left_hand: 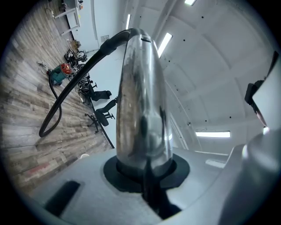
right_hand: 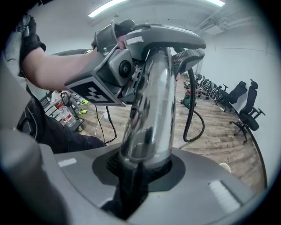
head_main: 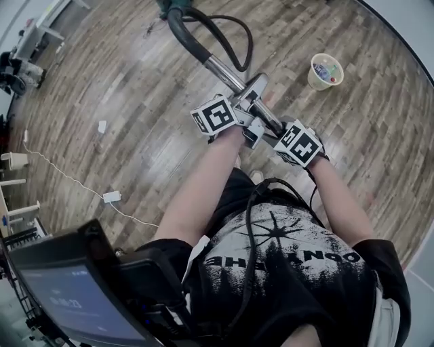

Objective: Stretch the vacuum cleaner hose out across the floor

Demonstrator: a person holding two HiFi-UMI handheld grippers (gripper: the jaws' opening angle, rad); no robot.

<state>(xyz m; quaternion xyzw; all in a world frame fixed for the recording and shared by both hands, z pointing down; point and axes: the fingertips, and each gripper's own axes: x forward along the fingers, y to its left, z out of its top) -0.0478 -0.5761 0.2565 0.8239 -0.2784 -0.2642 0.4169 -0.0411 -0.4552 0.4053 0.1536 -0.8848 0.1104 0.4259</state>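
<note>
The vacuum's chrome wand tube [head_main: 224, 71] runs into a black hose [head_main: 186, 37] that loops back to the green vacuum cleaner [head_main: 173, 5] on the wooden floor. My left gripper [head_main: 245, 103] is shut on the tube further up, and my right gripper [head_main: 272, 130] is shut on it closer to my body. In the left gripper view the tube [left_hand: 140, 101] rises from the left gripper [left_hand: 145, 172], and the hose [left_hand: 66, 94] trails down to the cleaner [left_hand: 59, 72]. In the right gripper view the tube [right_hand: 151, 105] stands in the right gripper [right_hand: 139, 172], with the left gripper [right_hand: 115, 66] clamped ahead.
A paper cup [head_main: 325, 70] stands on the floor at the right. A white cable with its adapter [head_main: 112, 196] lies at the left. A screen [head_main: 68, 291] sits near my left leg. Office chairs [right_hand: 246, 105] and stored equipment line the far wall.
</note>
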